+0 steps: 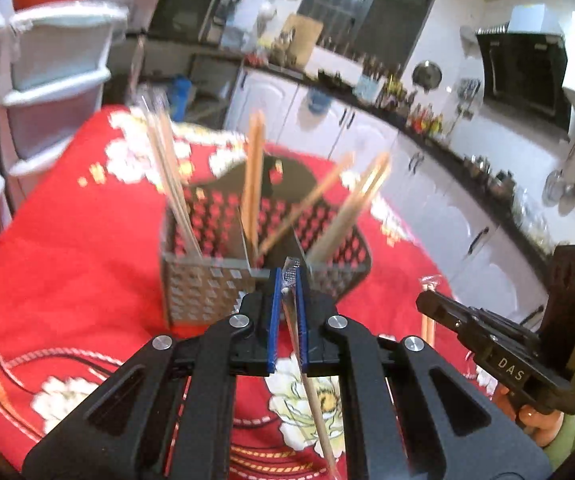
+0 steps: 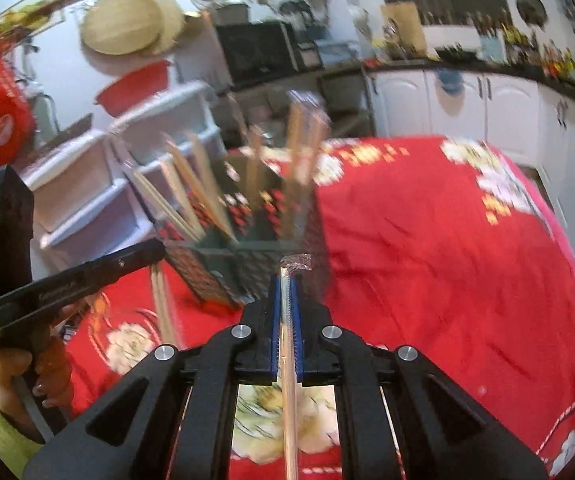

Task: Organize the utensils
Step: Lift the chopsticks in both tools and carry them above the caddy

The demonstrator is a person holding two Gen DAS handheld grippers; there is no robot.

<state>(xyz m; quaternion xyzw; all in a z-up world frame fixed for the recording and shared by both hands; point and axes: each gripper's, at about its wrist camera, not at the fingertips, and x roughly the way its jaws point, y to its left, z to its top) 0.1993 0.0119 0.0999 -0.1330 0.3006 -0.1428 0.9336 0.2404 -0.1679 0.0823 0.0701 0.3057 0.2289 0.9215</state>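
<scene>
Evidently both claws are loaded. Left gripper (image 1: 287, 292): jaws pinched tight on a wrapped chopstick pair (image 1: 307, 384), clear wrapper tip poking out just past the blue pads, shaft trailing back and down under the claw. Right gripper (image 2: 286, 292): same, clamped on a second wrapped pair (image 2: 289, 392), crumpled wrapper end showing above the pads, shaft running back toward the camera. So each stick's long axis lies roughly along its claw's pointing line, not across it. Target is the perforated utensil holder (image 1: 203, 288) on the red floral cloth (image 1: 67, 248), divided into compartments, already bristling with loose chopsticks (image 1: 253, 184) leaning outward at various angles. From the left claw the holder sits straight ahead and just below, near wall nearly under the fingertips; from the right claw it lies ahead and a little left. Left looks nearer. My read: each stick must be tipped toward upright and lowered over an open compartment, threading between the leaning sticks. Frames are blurred; which compartment has room I cannot tell.
</scene>
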